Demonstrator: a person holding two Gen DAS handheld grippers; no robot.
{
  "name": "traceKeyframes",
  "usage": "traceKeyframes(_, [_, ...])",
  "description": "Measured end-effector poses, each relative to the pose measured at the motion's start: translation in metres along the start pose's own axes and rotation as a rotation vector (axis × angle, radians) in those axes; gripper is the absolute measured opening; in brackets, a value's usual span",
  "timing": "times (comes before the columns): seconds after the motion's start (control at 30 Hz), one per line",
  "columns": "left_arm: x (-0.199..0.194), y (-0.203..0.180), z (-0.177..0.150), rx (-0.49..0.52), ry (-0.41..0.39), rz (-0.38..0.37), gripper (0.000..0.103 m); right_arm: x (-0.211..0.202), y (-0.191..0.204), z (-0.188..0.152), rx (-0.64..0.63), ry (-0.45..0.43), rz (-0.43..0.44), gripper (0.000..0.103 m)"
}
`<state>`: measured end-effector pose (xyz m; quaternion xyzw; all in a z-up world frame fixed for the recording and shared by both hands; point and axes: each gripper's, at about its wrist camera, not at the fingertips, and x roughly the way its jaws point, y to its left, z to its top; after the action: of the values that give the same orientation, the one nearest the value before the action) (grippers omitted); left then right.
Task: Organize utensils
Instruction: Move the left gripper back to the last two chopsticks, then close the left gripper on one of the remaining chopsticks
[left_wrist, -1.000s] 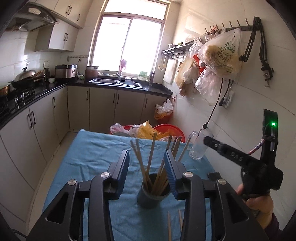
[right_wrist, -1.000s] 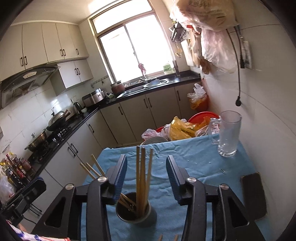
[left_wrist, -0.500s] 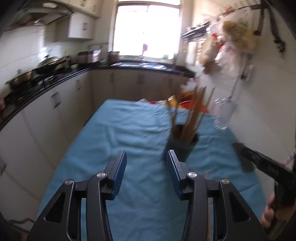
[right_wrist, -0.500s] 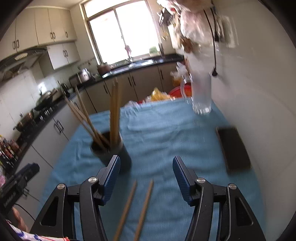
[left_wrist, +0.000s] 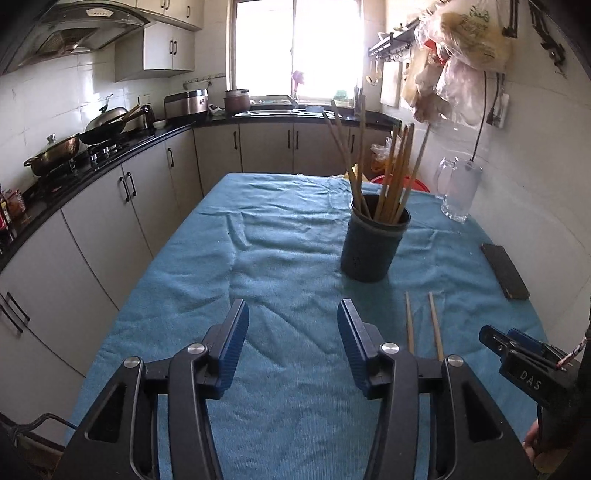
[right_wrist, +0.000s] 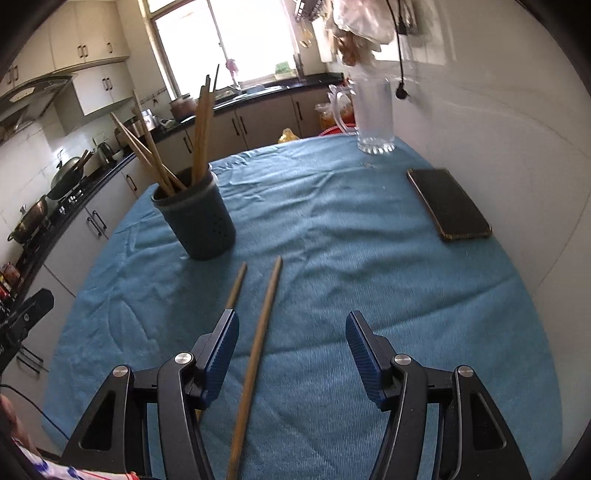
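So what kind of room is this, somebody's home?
Most likely a home kitchen: a wok sits on the gas stove, a sink lies under the window, and cupboards line the counter.

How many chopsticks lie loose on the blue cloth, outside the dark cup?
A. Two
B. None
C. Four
A: two loose chopsticks lie side by side on the blue cloth, just in front of the dark cup, and the others stand inside it.
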<state>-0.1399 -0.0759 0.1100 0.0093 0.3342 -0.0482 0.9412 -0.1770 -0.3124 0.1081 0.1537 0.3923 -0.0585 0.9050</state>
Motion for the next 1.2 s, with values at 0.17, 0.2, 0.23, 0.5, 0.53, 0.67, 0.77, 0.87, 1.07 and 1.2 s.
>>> traceKeyframes(0.17, [0.008,0.002,-0.007,-0.016,0.049,-0.023,0.049,0.006,-0.001,-0.007,-0.011,0.027,-0.026,0.064])
traceKeyframes(0.2, [0.009,0.003,-0.007,-0.023,0.056,-0.024,0.049,0.008,-0.001,-0.009,-0.013,0.03,-0.029,0.064])
traceKeyframes(0.23, [0.011,0.005,-0.008,-0.031,0.063,-0.025,0.049,0.009,-0.001,-0.011,-0.017,0.036,-0.032,0.064])
traceKeyframes(0.5, [0.033,0.002,-0.019,-0.037,0.145,-0.051,0.049,0.031,0.009,-0.021,-0.078,0.083,-0.064,0.064])
traceKeyframes(0.53, [0.036,0.0,-0.02,-0.031,0.157,-0.056,0.049,0.033,0.011,-0.021,-0.089,0.085,-0.062,0.064])
traceKeyframes(0.67, [0.043,-0.005,-0.024,-0.024,0.181,-0.064,0.049,0.044,0.025,-0.024,-0.157,0.105,-0.06,0.064])
traceKeyframes(0.77, [0.046,-0.009,-0.025,-0.017,0.189,-0.07,0.049,0.05,0.034,-0.03,-0.211,0.121,-0.063,0.043])
traceKeyframes(0.87, [0.049,-0.019,-0.029,0.01,0.212,-0.099,0.049,0.051,0.035,-0.03,-0.229,0.13,-0.076,0.017])
traceKeyframes(1.07, [0.055,-0.054,-0.04,0.103,0.265,-0.224,0.049,0.041,-0.001,-0.029,-0.158,0.144,-0.095,0.014])
traceKeyframes(1.2, [0.065,-0.083,-0.048,0.19,0.296,-0.283,0.047,0.03,-0.018,-0.032,-0.133,0.144,-0.101,0.01])
